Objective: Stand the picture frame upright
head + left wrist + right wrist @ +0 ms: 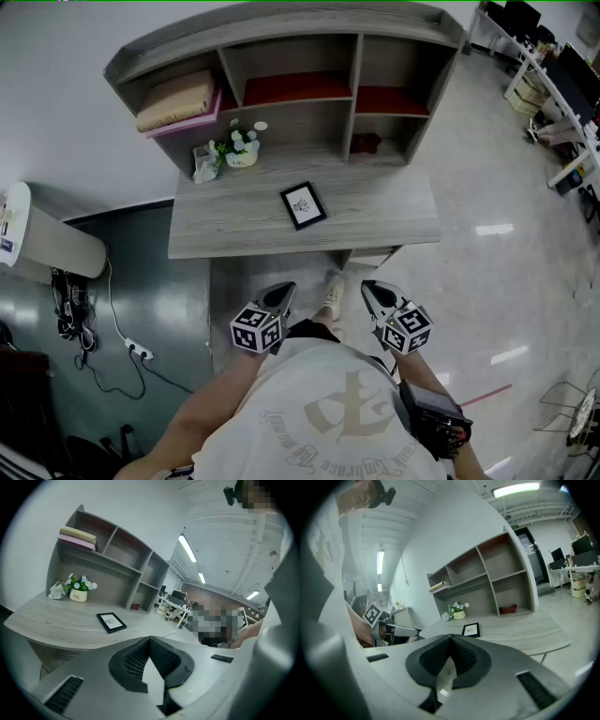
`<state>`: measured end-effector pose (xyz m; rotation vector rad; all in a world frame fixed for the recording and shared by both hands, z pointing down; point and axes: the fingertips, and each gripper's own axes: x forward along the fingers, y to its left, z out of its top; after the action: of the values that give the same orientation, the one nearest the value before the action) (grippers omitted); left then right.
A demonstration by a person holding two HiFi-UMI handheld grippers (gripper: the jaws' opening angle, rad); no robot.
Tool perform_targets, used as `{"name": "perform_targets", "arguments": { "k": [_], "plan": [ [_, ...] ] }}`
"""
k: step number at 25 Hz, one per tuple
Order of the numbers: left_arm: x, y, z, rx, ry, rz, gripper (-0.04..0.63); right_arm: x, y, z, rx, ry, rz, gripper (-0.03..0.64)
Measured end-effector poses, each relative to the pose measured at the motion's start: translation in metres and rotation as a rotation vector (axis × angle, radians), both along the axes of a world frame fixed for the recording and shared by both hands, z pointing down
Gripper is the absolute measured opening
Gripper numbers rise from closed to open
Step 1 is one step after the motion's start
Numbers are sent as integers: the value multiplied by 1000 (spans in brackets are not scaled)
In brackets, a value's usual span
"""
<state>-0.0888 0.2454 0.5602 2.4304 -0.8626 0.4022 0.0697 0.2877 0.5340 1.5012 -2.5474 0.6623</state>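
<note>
A small black picture frame (304,204) lies flat on the grey wooden desk (234,225), near its middle; it also shows in the left gripper view as the frame (111,622) and in the right gripper view as the frame (471,630). Both grippers hang close to the person's body, well short of the desk's front edge. The left gripper (284,292) is shut with nothing in it, its tips (149,639) closed together. The right gripper (367,286) is shut and empty too, tips (450,637) meeting.
A shelf unit (291,66) stands on the desk's back with folded cloth (175,99) at upper left. A small flower pot (241,150) and a crumpled bag (204,165) sit at the desk's back left. A dark small object (365,143) lies in the lower right cubby. Cables (112,337) lie on the floor at left.
</note>
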Motion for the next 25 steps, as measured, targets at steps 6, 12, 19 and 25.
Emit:
{"name": "perform_targets", "arguments": {
  "k": [6, 12, 19, 25],
  "plan": [
    [1, 4, -3, 2, -10, 8, 6, -5, 6, 1, -4, -8, -9, 3],
    [-7, 14, 1, -8, -31, -5, 6, -5, 10, 10, -12, -12, 16, 5],
    [-15, 21, 1, -18, -62, -30, 6, -5, 13, 16, -26, -31, 36, 5],
    [-16, 29, -1, -22, -86, -22, 6, -31, 14, 20, -21, 47, -69, 5]
  ]
}}
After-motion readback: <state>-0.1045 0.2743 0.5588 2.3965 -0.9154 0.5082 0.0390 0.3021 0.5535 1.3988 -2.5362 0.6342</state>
